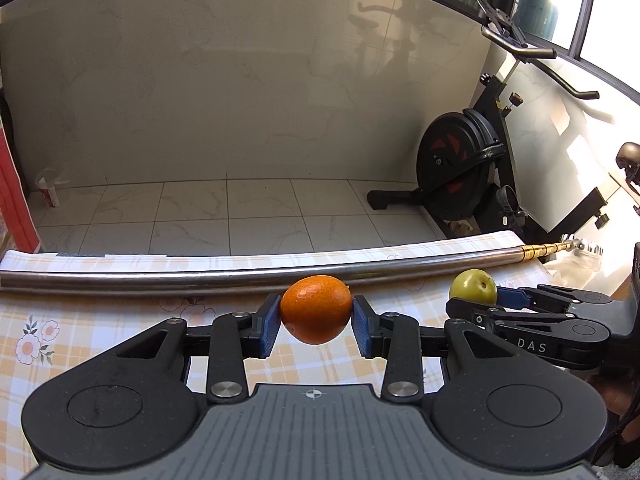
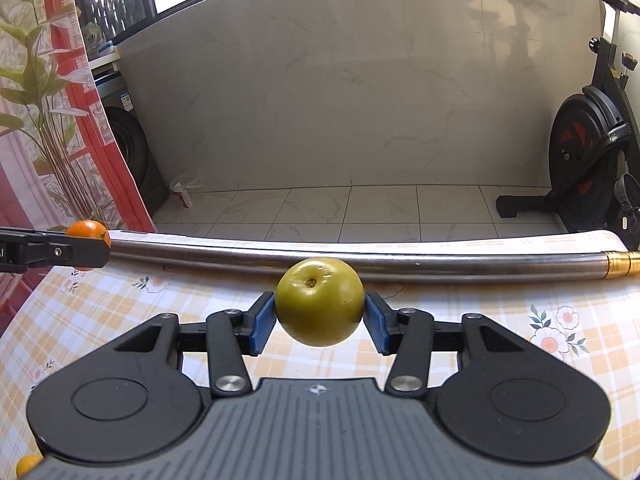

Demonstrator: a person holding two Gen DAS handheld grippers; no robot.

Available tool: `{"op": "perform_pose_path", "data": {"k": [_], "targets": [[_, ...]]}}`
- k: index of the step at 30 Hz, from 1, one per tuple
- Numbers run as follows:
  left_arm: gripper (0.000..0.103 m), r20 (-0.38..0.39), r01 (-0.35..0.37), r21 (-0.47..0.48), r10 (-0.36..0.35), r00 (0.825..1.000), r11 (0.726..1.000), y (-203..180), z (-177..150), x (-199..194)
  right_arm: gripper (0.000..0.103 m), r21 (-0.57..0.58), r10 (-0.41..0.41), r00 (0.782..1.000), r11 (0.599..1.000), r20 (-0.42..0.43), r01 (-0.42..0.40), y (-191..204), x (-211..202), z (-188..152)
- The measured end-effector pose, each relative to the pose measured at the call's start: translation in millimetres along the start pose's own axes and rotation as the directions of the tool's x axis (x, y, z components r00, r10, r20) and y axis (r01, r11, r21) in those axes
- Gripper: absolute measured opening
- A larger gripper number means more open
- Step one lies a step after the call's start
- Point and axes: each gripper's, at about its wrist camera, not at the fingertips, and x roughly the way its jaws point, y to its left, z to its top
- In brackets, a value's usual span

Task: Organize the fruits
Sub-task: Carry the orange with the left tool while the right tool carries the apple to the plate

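Tongs [image 1: 316, 322] tilted downward, gripping orange [image 1: 315, 309]

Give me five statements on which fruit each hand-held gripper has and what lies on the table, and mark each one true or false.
1. The left hand-held gripper is shut on an orange. True.
2. The right hand-held gripper holds a banana. False: it is shut on a green apple.
3. A metal pipe lies along the far edge of the table. True.
4. The tablecloth is plain blue. False: it is checked in orange and white with flower prints.
5. The orange rests on the tablecloth. False: it is held clear above it between the blue pads.
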Motion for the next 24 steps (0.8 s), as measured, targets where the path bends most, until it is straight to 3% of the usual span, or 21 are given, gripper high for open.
{"op": "perform_pose_path", "data": {"k": [12,24], "targets": [[0.040,0.081,-0.024,-0.015,0.025,0.996,1.000,-4,-11,-96,0.050,-0.016,0.012,0.996,1.000,0.092,-0.011,40,-98,-19],[0.040,0.109,-0.053,-0.058,0.059,0.992,0.997,15,-36,-171,0.050,-0.010,0.045,0.990,0.999,0.134,-0.044,66,-154,-48]]}}
